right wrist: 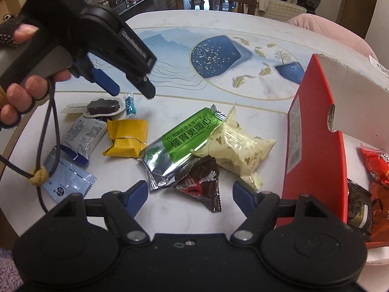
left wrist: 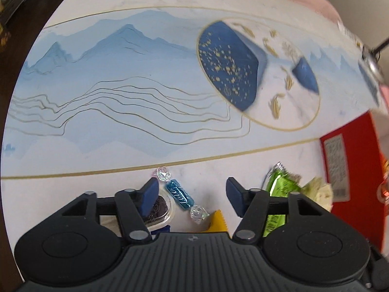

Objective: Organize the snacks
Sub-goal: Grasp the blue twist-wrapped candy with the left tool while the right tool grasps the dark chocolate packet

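My left gripper (left wrist: 192,194) points down at the table, open, with a blue twist-wrapped candy (left wrist: 180,194) lying between its fingers, untouched by the pads. A dark jelly cup (left wrist: 158,209) sits by its left finger. In the right wrist view the left gripper (right wrist: 128,91) hovers over the same candy (right wrist: 129,105). My right gripper (right wrist: 190,193) is open around a brown chocolate packet (right wrist: 199,182), which lies under a green packet (right wrist: 187,133) and beside a cream packet (right wrist: 240,146). The red box (right wrist: 313,146) stands open at the right.
A yellow packet (right wrist: 127,137), a white-and-blue packet (right wrist: 85,136) and a pale blue sachet (right wrist: 65,180) lie at the left of the painted table (right wrist: 170,24). Orange packets (right wrist: 374,165) lie inside the box. A hand and a cable hang at the left. Chairs stand behind the table.
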A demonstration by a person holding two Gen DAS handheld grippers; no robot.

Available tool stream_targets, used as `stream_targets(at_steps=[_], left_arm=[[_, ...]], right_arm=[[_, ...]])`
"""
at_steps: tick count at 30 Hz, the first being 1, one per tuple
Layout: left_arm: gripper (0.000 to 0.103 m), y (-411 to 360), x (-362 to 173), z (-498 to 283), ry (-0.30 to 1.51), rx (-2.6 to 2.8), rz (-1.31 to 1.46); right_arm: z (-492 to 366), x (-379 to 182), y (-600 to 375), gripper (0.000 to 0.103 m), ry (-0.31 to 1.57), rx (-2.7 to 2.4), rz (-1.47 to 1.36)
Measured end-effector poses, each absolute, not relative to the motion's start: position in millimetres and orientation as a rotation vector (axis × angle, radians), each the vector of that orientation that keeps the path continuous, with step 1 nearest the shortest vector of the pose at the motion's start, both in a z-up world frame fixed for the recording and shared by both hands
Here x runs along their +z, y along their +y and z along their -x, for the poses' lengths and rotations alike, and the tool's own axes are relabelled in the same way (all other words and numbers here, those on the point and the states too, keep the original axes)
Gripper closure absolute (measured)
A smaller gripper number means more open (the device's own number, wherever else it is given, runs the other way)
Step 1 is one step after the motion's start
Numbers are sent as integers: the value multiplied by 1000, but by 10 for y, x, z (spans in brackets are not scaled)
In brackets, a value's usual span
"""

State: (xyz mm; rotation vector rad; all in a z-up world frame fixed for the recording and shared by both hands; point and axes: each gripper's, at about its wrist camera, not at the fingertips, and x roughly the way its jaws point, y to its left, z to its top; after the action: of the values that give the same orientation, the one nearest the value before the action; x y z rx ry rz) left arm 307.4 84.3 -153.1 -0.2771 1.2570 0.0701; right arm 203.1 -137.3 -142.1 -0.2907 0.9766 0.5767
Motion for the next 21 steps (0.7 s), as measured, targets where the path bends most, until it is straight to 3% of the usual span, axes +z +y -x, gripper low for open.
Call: stream_targets(at_steps=[8, 15, 18, 21], left_arm=[[70, 692, -1630, -3107, 1276, 71, 194], [81, 545, -1701, -3067, 1276, 68, 107], [90, 511, -1701, -3059, 1268, 73, 86], [91, 510, -1695, -3045, 1261, 78, 91]], right_arm=[[-2051, -1479, -1358, 35, 964, 568, 318], [-2072, -1497, -1362, 46, 931, 564, 334], [-2070, -1496, -1338, 57, 908, 566, 346], [-2066, -1481, -1333, 67, 898, 573, 346]])
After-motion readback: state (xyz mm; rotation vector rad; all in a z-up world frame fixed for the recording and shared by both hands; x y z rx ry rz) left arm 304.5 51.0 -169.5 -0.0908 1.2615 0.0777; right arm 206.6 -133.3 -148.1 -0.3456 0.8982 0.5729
